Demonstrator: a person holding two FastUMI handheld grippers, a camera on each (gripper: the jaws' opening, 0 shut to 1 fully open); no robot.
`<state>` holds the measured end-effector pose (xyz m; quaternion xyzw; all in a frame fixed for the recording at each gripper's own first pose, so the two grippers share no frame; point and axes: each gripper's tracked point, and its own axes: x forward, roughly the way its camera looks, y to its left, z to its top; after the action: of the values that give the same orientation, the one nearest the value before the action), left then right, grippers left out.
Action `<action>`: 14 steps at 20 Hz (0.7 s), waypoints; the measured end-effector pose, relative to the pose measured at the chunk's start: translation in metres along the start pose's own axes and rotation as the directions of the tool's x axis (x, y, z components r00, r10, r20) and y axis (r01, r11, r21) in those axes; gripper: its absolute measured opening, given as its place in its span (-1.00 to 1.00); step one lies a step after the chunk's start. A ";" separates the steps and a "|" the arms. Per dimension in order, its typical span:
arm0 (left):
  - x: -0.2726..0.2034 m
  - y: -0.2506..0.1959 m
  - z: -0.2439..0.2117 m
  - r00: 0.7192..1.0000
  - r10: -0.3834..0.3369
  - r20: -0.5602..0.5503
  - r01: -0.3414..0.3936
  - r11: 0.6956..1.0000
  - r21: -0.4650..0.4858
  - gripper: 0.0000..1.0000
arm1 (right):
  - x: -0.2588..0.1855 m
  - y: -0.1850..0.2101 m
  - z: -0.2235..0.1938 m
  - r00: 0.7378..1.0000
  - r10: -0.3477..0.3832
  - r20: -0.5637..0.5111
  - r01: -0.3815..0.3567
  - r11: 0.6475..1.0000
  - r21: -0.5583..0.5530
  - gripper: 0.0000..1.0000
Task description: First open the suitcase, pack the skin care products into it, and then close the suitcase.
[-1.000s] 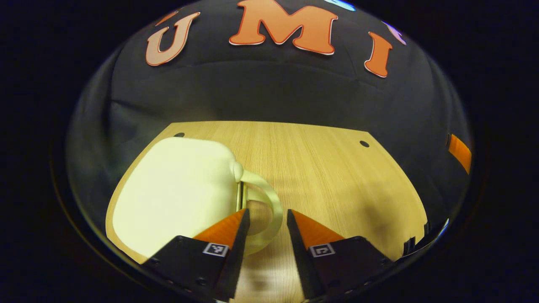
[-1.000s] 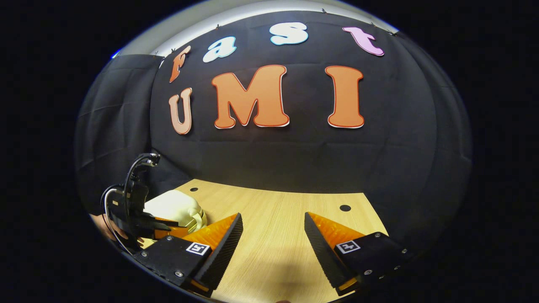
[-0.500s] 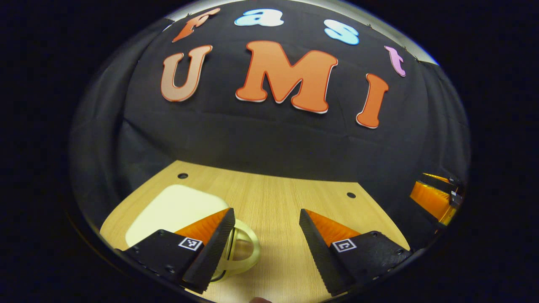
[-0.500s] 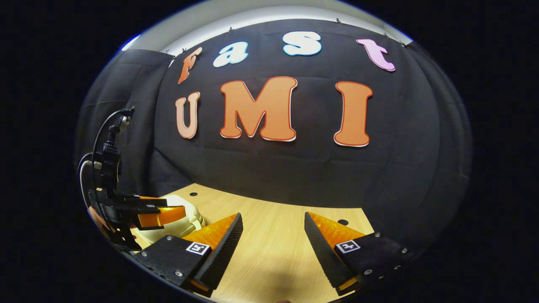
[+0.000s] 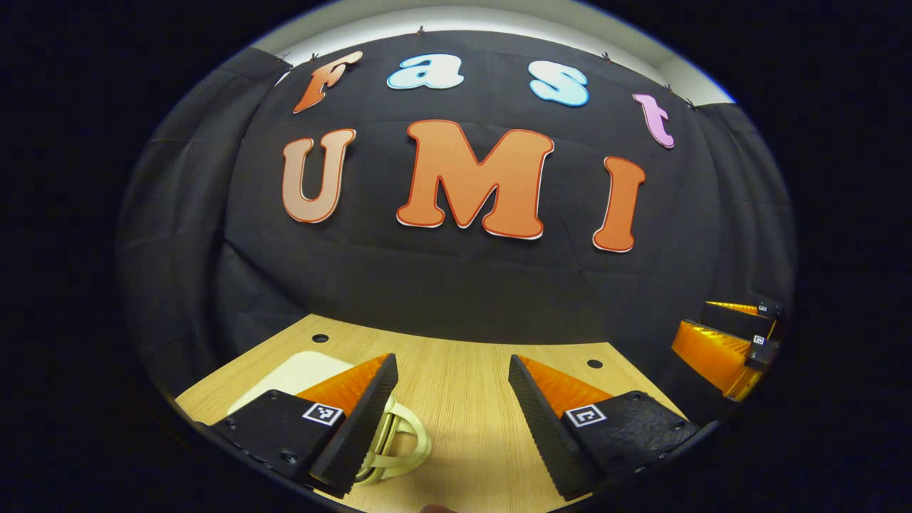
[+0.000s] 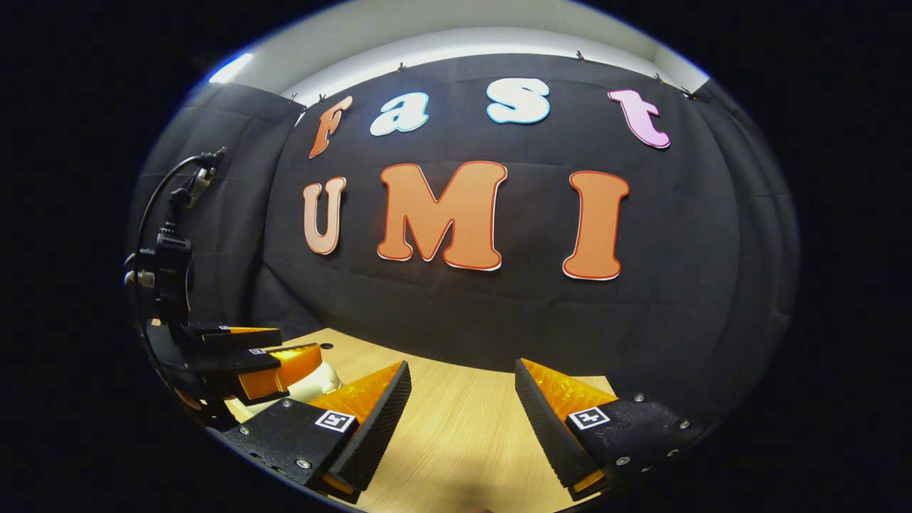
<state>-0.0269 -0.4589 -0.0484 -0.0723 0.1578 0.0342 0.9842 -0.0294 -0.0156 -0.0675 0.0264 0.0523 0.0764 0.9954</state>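
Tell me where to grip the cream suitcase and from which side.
Grip the handle, a thin loop lying flat on the table off the suitcase edge. The left gripper is open just above it; come down with one finger through the loop, likely the easiest hold.

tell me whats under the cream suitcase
The suitcase lies flat and closed on the wooden table, its handle beside the left gripper. Its underside and inside are hidden.
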 end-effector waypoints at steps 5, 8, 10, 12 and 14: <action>-0.005 -0.027 0.006 0.993 -0.117 0.004 0.117 0.992 -0.051 0.94 | -0.006 0.000 0.003 1.000 0.003 0.003 -0.003 1.000 0.017 0.86; -0.007 -0.023 0.009 0.995 -0.097 0.015 0.097 0.995 0.014 0.94 | -0.008 -0.001 0.002 1.000 -0.001 0.008 0.001 1.000 0.009 0.86; -0.007 -0.027 0.008 0.993 -0.112 0.022 0.112 0.994 0.009 0.94 | -0.010 -0.001 0.000 1.000 0.000 0.004 0.000 1.000 0.008 0.86; -0.009 -0.031 0.001 0.992 -0.127 0.003 0.127 0.992 0.002 0.94 | -0.009 -0.004 -0.002 1.000 -0.007 0.003 0.007 1.000 0.004 0.86; -0.011 -0.031 -0.005 0.992 -0.128 -0.012 0.128 0.992 0.014 0.94 | -0.009 -0.004 -0.006 1.000 -0.010 -0.001 0.010 1.000 0.007 0.87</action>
<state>-0.0356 -0.4907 -0.0452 -0.0752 0.1583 -0.0304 0.9840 -0.0384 -0.0211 -0.0724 0.0298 0.0529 0.0713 0.9956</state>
